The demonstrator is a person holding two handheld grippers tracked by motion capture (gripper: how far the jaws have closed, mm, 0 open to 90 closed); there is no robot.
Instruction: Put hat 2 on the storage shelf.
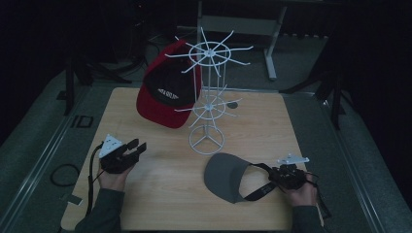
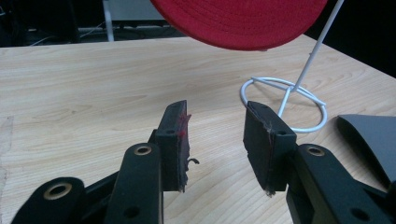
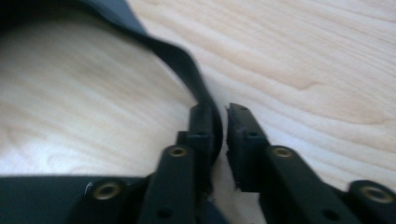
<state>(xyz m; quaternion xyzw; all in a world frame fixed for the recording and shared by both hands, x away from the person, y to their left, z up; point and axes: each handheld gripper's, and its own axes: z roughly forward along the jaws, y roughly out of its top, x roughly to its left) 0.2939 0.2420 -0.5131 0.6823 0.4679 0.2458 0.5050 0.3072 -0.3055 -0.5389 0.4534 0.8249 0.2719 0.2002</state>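
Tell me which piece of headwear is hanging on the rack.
The red cap: it hangs from the white wire rack. The grey visor lies on the table.

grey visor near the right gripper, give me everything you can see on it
The grey visor lies flat on the wooden table, in front of the white wire stand's base ring. It has a broad curved grey brim, matte like fabric, and a thin black strap looping behind. The right gripper has its jaws nearly shut around that strap.
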